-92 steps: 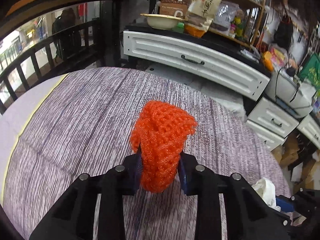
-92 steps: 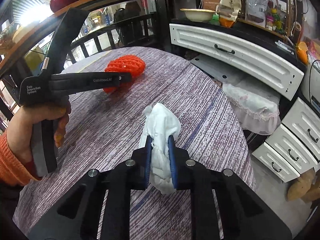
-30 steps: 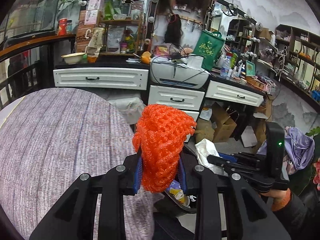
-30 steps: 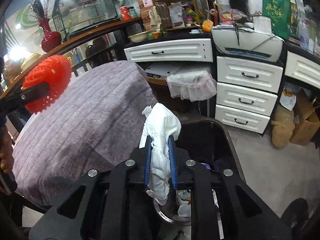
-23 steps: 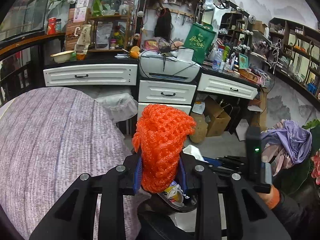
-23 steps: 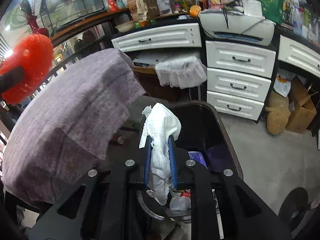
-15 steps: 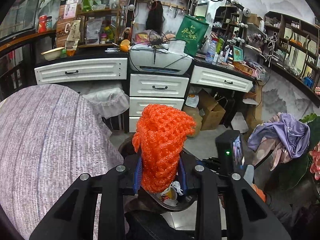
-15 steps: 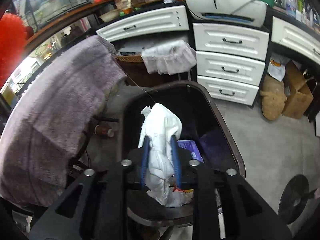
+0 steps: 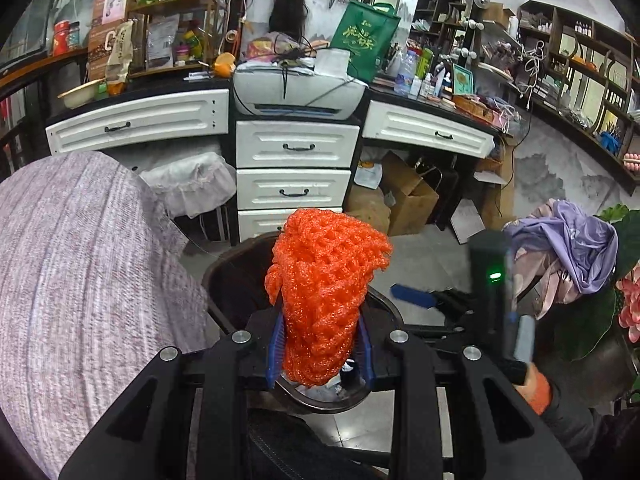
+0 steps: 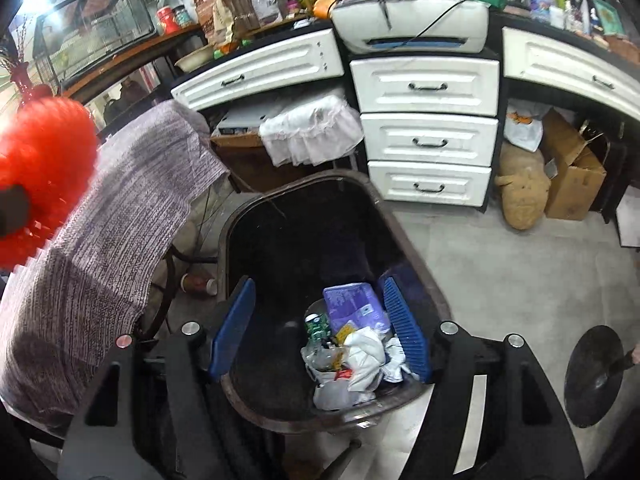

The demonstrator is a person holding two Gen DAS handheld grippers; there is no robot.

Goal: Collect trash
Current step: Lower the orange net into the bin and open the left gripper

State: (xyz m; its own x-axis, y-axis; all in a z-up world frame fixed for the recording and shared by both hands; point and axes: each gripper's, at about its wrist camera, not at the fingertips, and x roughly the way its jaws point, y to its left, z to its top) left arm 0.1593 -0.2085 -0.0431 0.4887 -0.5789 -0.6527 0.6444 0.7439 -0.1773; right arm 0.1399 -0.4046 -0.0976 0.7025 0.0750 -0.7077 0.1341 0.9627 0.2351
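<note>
Bin (image 10: 416,256) rim clear, floor open.

White drawers (image 10: 429,138) under cluttered shelves (image 9: 568,60), grey floor (image 10: 500,264), cloth-covered table (image 9: 72,264) at left.

Little can be read. The green bag (image 9: 365,40) standing on the counter behind the printer (image 9: 298,94) carries gold characters, too small to make out. The packets and boxes on the wooden shelf (image 9: 160,32) bear printed labels that blur beyond reading.
</note>
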